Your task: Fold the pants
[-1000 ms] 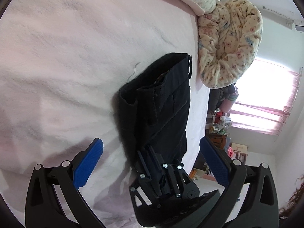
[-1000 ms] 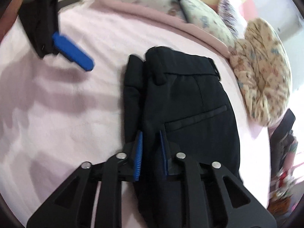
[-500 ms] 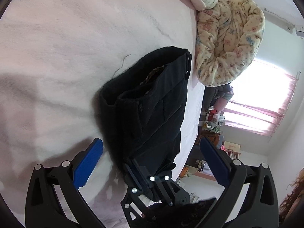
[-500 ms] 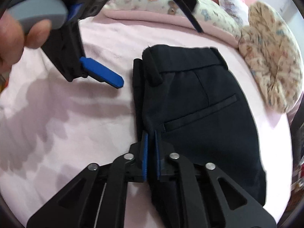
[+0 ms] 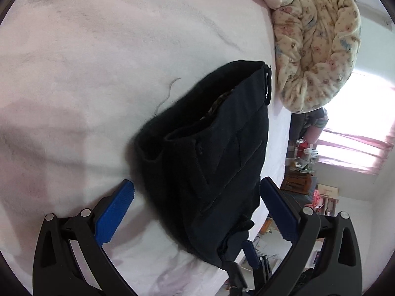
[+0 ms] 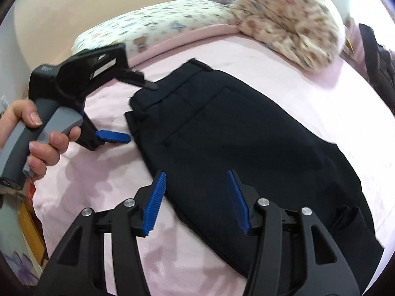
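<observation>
Lying folded on the bed (image 6: 118,192), the pants (image 6: 246,148) look soft and floppy, best pinched at an edge; right gripper (image 6: 200,197) has just been opening and holds nothing, left gripper (image 5: 197,212) is spread.

This is looking like a bedroom in a home: a bed with a soft pink sheet (image 5: 123,49), flowery pillows (image 6: 160,22), a rolled flowery blanket (image 5: 318,49), pink window curtains (image 5: 355,145).

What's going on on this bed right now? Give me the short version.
A person is folding black pants on a pink bed sheet, with a handheld gripper in each hand. The pants lie folded into a compact stack. The right gripper has just been opening its jaws and now hovers over the folded edge with nothing pinched. The left gripper is open too, beside the waistband end, gripping nothing. A floral quilt sits bundled nearby.
</observation>
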The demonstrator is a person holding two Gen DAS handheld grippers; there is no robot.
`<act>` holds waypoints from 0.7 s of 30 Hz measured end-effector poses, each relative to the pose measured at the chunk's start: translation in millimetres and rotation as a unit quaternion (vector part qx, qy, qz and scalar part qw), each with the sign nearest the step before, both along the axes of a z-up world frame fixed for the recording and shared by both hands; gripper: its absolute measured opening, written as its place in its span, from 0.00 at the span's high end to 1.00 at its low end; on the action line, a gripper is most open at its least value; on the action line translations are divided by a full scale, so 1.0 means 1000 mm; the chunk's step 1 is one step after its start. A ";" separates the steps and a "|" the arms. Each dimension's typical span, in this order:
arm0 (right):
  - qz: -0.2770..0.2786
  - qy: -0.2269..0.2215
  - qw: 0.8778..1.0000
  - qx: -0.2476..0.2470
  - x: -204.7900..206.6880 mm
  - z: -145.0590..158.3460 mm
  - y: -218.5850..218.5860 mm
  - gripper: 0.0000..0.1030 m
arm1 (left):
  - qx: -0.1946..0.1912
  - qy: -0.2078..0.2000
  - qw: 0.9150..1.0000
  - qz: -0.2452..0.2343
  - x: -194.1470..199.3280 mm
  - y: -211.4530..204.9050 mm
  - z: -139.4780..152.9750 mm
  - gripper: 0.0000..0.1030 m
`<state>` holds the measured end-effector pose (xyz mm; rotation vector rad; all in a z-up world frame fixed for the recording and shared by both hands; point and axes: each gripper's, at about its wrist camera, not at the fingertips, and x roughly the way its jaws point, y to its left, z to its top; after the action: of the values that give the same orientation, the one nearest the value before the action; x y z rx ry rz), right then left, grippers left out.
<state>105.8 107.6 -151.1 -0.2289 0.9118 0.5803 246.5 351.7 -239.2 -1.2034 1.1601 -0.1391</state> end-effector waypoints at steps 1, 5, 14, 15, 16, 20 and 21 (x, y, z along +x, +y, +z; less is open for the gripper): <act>-0.006 0.001 1.000 0.001 0.003 0.000 -0.003 0.49 | -0.001 -0.003 1.000 -0.003 0.003 -0.002 0.000 0.01; -0.027 0.007 1.000 0.008 0.005 -0.001 -0.012 0.49 | -0.001 -0.011 1.000 -0.008 0.012 -0.014 0.005 0.01; -0.041 0.023 0.999 0.010 -0.003 -0.010 -0.021 0.48 | 0.025 0.022 0.999 0.013 0.002 -0.020 -0.012 0.59; -0.044 0.024 0.999 0.010 -0.003 -0.010 -0.023 0.48 | 0.027 0.020 0.999 0.018 0.000 -0.020 -0.012 0.64; -0.048 0.026 0.998 0.010 -0.004 -0.011 -0.025 0.47 | 0.034 0.015 0.999 0.020 -0.002 -0.020 -0.009 0.70; -0.062 0.029 0.998 0.011 -0.005 -0.011 -0.034 0.46 | 0.076 -0.031 0.996 0.021 -0.008 -0.030 0.011 0.81; -0.066 0.029 0.997 0.013 -0.005 -0.011 -0.037 0.46 | 0.087 -0.048 0.995 0.018 -0.009 -0.034 0.018 0.83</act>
<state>100.5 70.2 -161.6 -0.1277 0.9668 0.4772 237.7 317.5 -221.1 -1.0528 1.0448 -0.0663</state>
